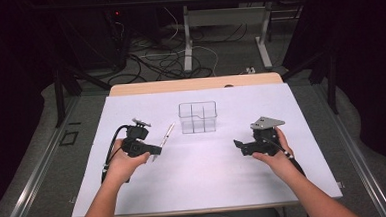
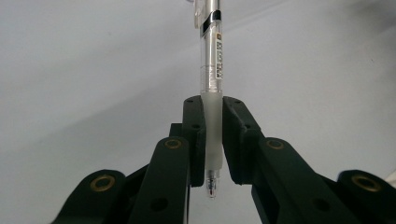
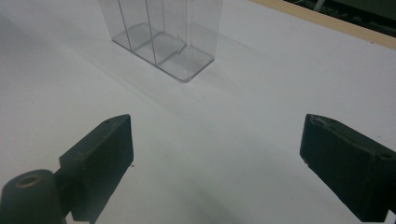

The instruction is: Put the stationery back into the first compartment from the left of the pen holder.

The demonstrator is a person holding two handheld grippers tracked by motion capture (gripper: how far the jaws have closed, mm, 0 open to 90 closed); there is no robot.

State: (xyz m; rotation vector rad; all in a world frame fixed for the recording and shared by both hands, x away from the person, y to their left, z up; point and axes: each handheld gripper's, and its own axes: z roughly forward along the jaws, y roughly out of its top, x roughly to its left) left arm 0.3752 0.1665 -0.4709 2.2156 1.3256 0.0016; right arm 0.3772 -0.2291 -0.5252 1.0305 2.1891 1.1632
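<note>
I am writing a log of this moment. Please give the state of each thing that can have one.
Pen: gripped at its frosted grip section, tip toward the camera.
Left hand-held gripper: shut on the pen.
Right hand-held gripper: open, jaws wide apart, holding nothing.
Clear divided container: upright on the table, compartments empty.

White-covered table [image 1: 204, 178] bears clear divided box [image 1: 197, 117].
</note>
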